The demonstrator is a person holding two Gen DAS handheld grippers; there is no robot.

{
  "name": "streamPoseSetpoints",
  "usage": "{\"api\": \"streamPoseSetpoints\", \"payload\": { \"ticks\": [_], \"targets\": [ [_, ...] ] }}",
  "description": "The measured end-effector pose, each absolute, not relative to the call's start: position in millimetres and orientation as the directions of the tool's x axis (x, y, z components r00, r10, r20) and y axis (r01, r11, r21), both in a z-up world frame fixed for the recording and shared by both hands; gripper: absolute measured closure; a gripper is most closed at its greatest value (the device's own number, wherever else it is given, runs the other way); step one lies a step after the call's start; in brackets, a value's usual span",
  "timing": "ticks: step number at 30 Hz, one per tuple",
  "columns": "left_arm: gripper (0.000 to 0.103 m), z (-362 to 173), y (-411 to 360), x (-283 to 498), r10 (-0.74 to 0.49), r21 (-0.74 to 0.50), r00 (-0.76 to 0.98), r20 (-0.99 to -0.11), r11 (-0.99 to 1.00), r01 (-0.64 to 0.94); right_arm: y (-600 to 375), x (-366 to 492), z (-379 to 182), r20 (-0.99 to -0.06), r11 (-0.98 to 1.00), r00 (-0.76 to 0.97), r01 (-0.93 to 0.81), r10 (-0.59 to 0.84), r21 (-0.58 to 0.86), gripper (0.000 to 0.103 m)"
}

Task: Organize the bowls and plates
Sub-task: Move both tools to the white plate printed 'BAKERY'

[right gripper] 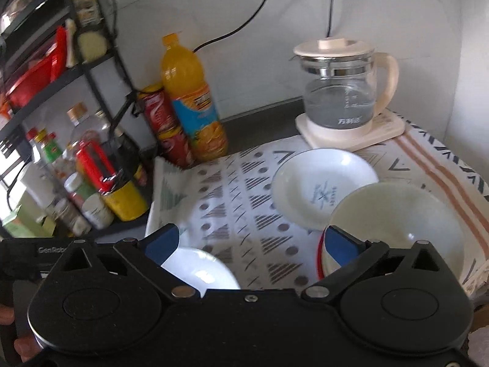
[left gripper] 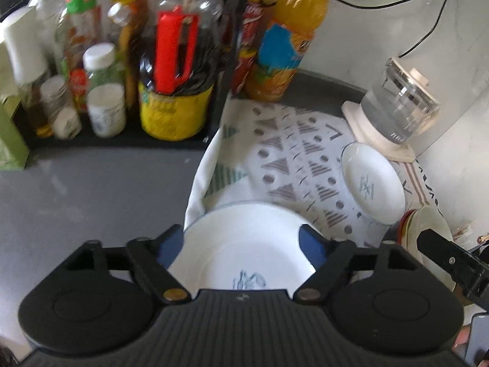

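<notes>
A white plate with a blue motif (left gripper: 244, 244) lies on the patterned cloth (left gripper: 293, 150), right under my left gripper (left gripper: 243, 238), whose blue-padded jaws stand wide open on either side of it. It also shows in the right wrist view (right gripper: 200, 270). A second white plate (left gripper: 373, 180) (right gripper: 321, 186) lies farther back on the cloth. A cream bowl (right gripper: 397, 223) sits on a red-rimmed dish at the right. My right gripper (right gripper: 250, 247) is open; its right finger (right gripper: 342, 244) is at the bowl's near rim.
A glass kettle (right gripper: 342, 91) on a cream base stands at the back right. An orange juice bottle (right gripper: 192, 98), red cans (right gripper: 165, 128) and a black rack of bottles and jars (left gripper: 174, 70) stand at the back left. Grey counter (left gripper: 91, 189) lies left of the cloth.
</notes>
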State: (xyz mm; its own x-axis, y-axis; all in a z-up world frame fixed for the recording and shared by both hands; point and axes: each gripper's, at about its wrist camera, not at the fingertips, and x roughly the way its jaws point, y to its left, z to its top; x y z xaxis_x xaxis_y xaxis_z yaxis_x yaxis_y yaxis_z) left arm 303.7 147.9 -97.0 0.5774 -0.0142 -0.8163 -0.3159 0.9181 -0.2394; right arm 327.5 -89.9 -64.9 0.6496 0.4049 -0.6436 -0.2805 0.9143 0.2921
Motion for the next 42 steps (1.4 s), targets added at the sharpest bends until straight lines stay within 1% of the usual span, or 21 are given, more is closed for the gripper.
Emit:
{"api": "streamPoseSetpoints", "payload": {
  "ticks": [7,13,15,17,21,27,30,36,40,42],
  "targets": [
    [0.016,-92,146,339,-0.091,-0.267,0.599,-0.795,0.941,-0.211,-91,348,-61,-0.634,0.931,0.686,-0.209,0.358,0.299,0.0],
    [0.015,-96,136,364,-0.166,-0.287,0.602,-0.781,0.951,-0.11,-102,356,-59,-0.639,0.944,0.706,-0.133,0.303,0.301,0.0],
    [0.015,-96,132,371,-0.19,-0.305,0.597,-0.779,0.948,-0.096,-104,355,-58,-0.643,0.951,0.71,-0.132,0.287,0.28,0.0],
    [0.01,-97,128,376,-0.213,-0.324,0.598,-0.773,0.942,-0.083,-105,356,-58,-0.65,0.958,0.712,-0.121,0.266,0.26,0.0],
    [0.009,-100,117,385,-0.245,-0.341,0.587,-0.772,0.938,-0.058,-114,359,-60,-0.661,0.963,0.711,-0.091,0.241,0.253,0.0],
    [0.007,-109,102,396,-0.239,-0.332,0.569,-0.787,0.941,-0.063,-133,374,-63,-0.684,0.959,0.685,-0.084,0.252,0.27,0.0],
    [0.0,-111,94,403,-0.233,-0.333,0.576,-0.784,0.94,-0.073,-144,387,-67,-0.686,0.956,0.682,-0.075,0.255,0.282,0.0],
    [0.0,-112,80,419,-0.217,-0.356,0.581,-0.784,0.925,-0.134,-162,418,-74,-0.694,0.955,0.669,-0.085,0.267,0.285,0.0],
    [0.0,-117,68,432,-0.201,-0.347,0.572,-0.795,0.925,-0.157,-174,438,-84,-0.731,0.954,0.624,-0.083,0.276,0.29,0.0],
    [0.0,-119,65,438,-0.208,-0.369,0.57,-0.795,0.911,-0.182,-178,447,-87,-0.738,0.951,0.608,-0.099,0.292,0.294,0.0]
  ]
}}
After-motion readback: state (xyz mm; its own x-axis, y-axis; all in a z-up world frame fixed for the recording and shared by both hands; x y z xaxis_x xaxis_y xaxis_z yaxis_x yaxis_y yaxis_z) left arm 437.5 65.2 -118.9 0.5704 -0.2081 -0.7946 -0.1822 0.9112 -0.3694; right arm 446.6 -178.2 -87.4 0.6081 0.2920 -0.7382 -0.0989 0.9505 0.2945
